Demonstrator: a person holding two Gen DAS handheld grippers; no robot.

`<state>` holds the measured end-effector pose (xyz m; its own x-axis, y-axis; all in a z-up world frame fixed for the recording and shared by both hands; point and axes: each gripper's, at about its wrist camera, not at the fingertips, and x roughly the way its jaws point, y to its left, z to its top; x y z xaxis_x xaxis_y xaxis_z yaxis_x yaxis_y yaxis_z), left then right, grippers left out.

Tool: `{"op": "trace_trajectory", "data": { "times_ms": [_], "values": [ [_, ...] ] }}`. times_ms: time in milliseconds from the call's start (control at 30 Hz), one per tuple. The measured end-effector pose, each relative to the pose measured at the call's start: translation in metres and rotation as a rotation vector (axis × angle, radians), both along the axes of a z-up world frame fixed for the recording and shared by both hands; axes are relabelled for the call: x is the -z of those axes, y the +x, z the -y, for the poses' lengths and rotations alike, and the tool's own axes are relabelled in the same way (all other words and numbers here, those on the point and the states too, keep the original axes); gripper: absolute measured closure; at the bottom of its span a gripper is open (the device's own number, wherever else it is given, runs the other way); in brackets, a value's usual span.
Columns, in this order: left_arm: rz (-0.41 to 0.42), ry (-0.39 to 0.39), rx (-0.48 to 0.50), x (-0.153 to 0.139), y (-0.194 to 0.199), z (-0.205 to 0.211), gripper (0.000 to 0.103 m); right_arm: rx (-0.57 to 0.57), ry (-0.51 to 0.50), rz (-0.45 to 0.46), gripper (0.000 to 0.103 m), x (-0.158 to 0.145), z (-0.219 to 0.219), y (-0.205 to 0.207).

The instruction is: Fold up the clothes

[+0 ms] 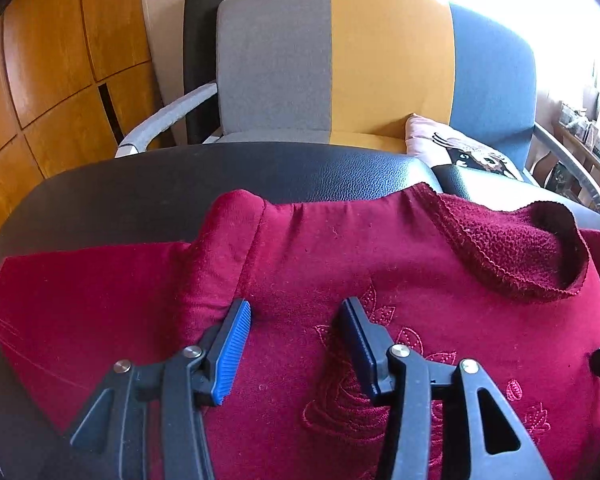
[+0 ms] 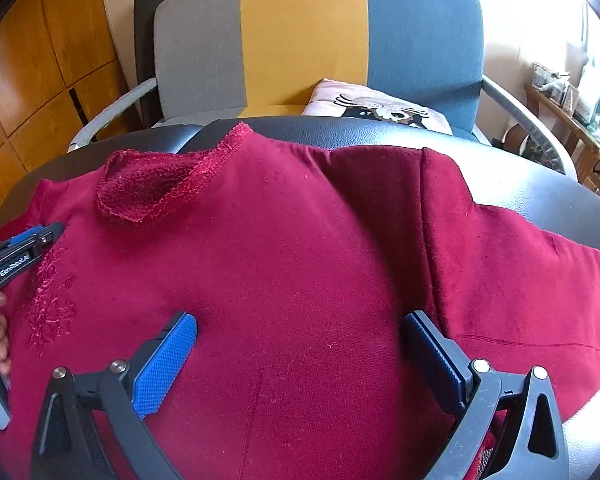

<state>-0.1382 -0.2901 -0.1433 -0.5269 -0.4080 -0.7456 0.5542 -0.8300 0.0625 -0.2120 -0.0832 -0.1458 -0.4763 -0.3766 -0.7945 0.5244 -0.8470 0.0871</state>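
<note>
While the red sweater (image 1: 380, 280) lies spread across a black leather seat (image 1: 180, 184), the left wrist view shows the left gripper (image 1: 296, 320) open, its pads resting on the cloth near the embroidery. In the right wrist view, the right gripper (image 2: 300, 336) stands wide open over the sweater's middle; a striped armchair (image 2: 300, 32) stands beyond.

Armchair (image 1: 332, 64): back in three upright stripes, grey, yellow and blue; pale curved armrests on both sides.
Cushion (image 2: 380, 106): pale pink with a dark animal picture, lying on the armchair seat, blue side.
Wooden panels (image 1: 52, 60): orange-brown, on the left wall.
Black surface (image 1: 228, 176): leather-like, in front of the armchair.
Shelf (image 2: 572, 100): far right, holding small items too blurred to name.
</note>
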Motion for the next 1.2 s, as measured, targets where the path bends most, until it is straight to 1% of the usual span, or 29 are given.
{"op": "trace_trajectory", "data": {
  "times_ms": [33, 100, 133, 167, 200, 233, 300, 333, 367, 433, 467, 500, 533, 567, 600, 700, 800, 867, 967, 1033, 1200],
  "values": [
    [0.002, -0.004, -0.001, 0.000, 0.000, 0.000, 0.053, -0.002, -0.034, 0.011, 0.000, -0.002, -0.005, 0.001],
    [0.006, -0.010, -0.001, 0.000, 0.000, -0.001, 0.052, 0.035, -0.155, 0.047, 0.001, -0.007, -0.027, 0.003],
    [0.006, -0.011, -0.002, 0.000, 0.000, -0.001, 0.052, 0.067, -0.224, 0.068, 0.006, -0.010, -0.043, 0.003],
    [0.007, -0.011, -0.002, -0.001, 0.000, -0.001, 0.052, 0.099, -0.276, 0.082, 0.014, -0.013, -0.058, 0.004],
    [0.007, -0.011, -0.003, -0.001, 0.000, -0.001, 0.052, 0.130, -0.323, 0.094, 0.017, -0.016, -0.074, 0.004],
    [0.008, -0.011, -0.003, -0.001, 0.000, -0.001, 0.052, 0.172, -0.362, 0.090, 0.019, -0.019, -0.095, 0.004],
    [0.008, -0.011, -0.002, -0.001, 0.000, -0.001, 0.052, 0.262, -0.436, 0.074, 0.018, -0.027, -0.140, 0.004],
    [0.008, -0.011, -0.002, -0.001, 0.000, -0.001, 0.052, 0.310, -0.434, 0.054, 0.018, -0.031, -0.163, 0.003],
    [0.008, -0.011, -0.002, -0.001, 0.001, -0.001, 0.052, 0.360, -0.424, 0.032, 0.018, -0.034, -0.185, 0.001],
    [0.007, -0.011, 0.000, -0.002, 0.001, -0.001, 0.052, 0.458, -0.362, -0.009, 0.020, -0.037, -0.231, -0.006],
    [0.007, -0.010, -0.001, -0.002, 0.001, -0.001, 0.052, 0.508, -0.325, -0.021, 0.024, -0.038, -0.253, -0.010],
    [0.007, -0.011, -0.002, -0.002, 0.000, -0.002, 0.052, 0.542, -0.268, -0.043, 0.027, -0.039, -0.268, -0.014],
    [0.007, -0.011, -0.002, -0.002, 0.000, -0.002, 0.052, 0.571, -0.206, -0.067, 0.033, -0.040, -0.282, -0.019],
    [0.007, -0.011, -0.003, -0.002, 0.000, -0.002, 0.052, 0.600, -0.145, -0.092, 0.037, -0.041, -0.296, -0.024],
    [0.006, -0.009, -0.004, -0.002, 0.000, -0.002, 0.052, 0.628, -0.084, -0.116, 0.038, -0.043, -0.311, -0.028],
    [0.007, -0.010, -0.006, -0.001, 0.000, -0.001, 0.052, 0.592, 0.018, -0.089, 0.044, -0.038, -0.327, -0.057],
    [0.009, -0.014, -0.007, -0.001, 0.000, -0.002, 0.051, 0.556, 0.116, -0.035, 0.044, -0.028, -0.330, -0.083],
    [0.010, -0.016, -0.007, -0.001, 0.000, -0.002, 0.051, 0.540, 0.190, 0.017, 0.044, -0.018, -0.327, -0.092],
    [0.009, -0.014, -0.007, -0.001, 0.000, -0.001, 0.051, 0.517, 0.215, 0.007, 0.044, -0.017, -0.330, -0.078],
    [0.007, -0.011, -0.007, -0.001, 0.001, 0.000, 0.051, 0.519, 0.206, 0.010, 0.044, -0.015, -0.335, -0.063],
    [0.004, -0.006, -0.007, -0.001, 0.001, 0.000, 0.051, 0.525, 0.165, -0.041, 0.043, -0.012, -0.350, -0.013]
  ]
}}
